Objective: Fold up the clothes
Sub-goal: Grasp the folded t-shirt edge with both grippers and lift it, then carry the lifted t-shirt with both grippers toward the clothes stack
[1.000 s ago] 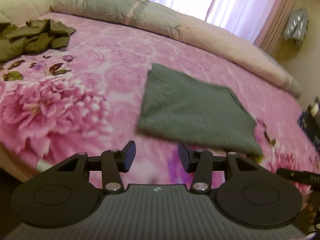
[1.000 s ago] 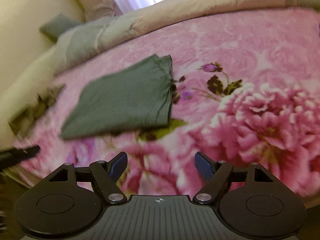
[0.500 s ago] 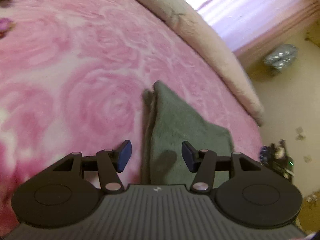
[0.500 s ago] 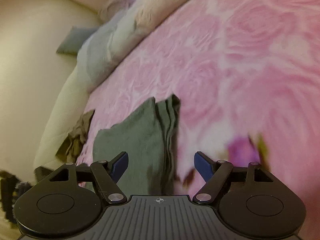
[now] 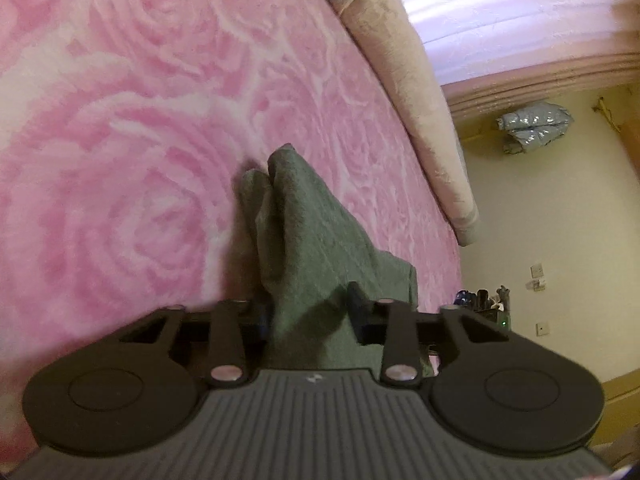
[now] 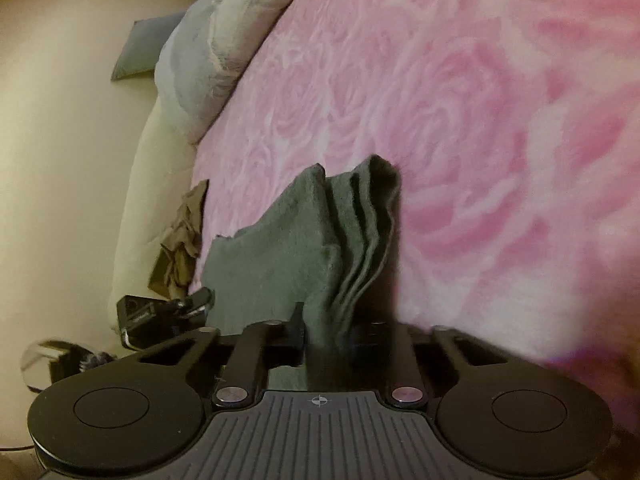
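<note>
A folded grey-green cloth [image 5: 304,220] lies on the pink rose-patterned bedspread [image 5: 120,140]. My left gripper [image 5: 310,314] is closing on one end of it, and the fabric fills the gap between the jaws and bunches upward. In the right wrist view the same cloth [image 6: 280,252] shows its stacked layers along the right edge. My right gripper [image 6: 326,332] is closing on that layered edge, with the folds pinched between the pads. The cloth rises slightly at both grips.
A crumpled olive garment [image 6: 180,240] lies near the bed's edge beyond the cloth. A rolled beige and grey duvet [image 5: 408,80] runs along the far side of the bed. A silver bag [image 5: 536,124] hangs on the yellow wall past the bed.
Both grippers have come down low to the folded cloth from opposite ends. Their jaws stood wide before and now have narrowed onto its edges, bunching the fabric.
</note>
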The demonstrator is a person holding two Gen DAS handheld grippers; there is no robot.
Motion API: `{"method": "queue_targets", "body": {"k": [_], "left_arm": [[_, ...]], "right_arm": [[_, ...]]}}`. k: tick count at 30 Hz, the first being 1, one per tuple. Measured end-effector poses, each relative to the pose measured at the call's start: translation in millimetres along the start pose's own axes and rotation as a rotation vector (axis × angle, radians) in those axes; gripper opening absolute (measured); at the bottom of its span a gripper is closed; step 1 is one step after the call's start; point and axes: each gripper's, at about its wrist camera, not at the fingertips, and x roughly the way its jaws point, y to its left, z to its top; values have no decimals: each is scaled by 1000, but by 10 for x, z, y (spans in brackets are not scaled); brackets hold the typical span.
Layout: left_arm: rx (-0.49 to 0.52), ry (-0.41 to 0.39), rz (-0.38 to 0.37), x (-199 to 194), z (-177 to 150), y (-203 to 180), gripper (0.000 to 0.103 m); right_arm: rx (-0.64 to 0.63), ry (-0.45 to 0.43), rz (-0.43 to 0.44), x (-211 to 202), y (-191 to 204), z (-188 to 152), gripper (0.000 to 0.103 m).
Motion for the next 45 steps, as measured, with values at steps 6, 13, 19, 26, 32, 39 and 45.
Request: {"method": "queue_targets", "body": {"k": [6,13,19,26,32,39,45], "left_arm": [[43,4,-3,46,39,-144,6],[220,-54,-38,-259,6,-1247,5],[428,-31,-125,-435,164,-2821,5],[687,62,-354,199,102,-4626,5],[785,207,-517,1445,-399,-5754,6],[780,312,-553,3197,-1273,-6563,6],[743,344,-524,4337,-1813,-6905,6]], "right_arm": [[-8,-63,-12,-45,43,-61,7],[-60,-239,-20,-747,677,-344,6],[-110,-462,-49,-1938,1673,-610,6],[-189,-808,-181,-3489,2532,-1188,6],[-157,-1070,-329,-4716,2438,-1882,6],[-46,-1188,-464,-6011,1631,-2166,6],[37,-1199,-508,-7008,759,-2014,6]]}}
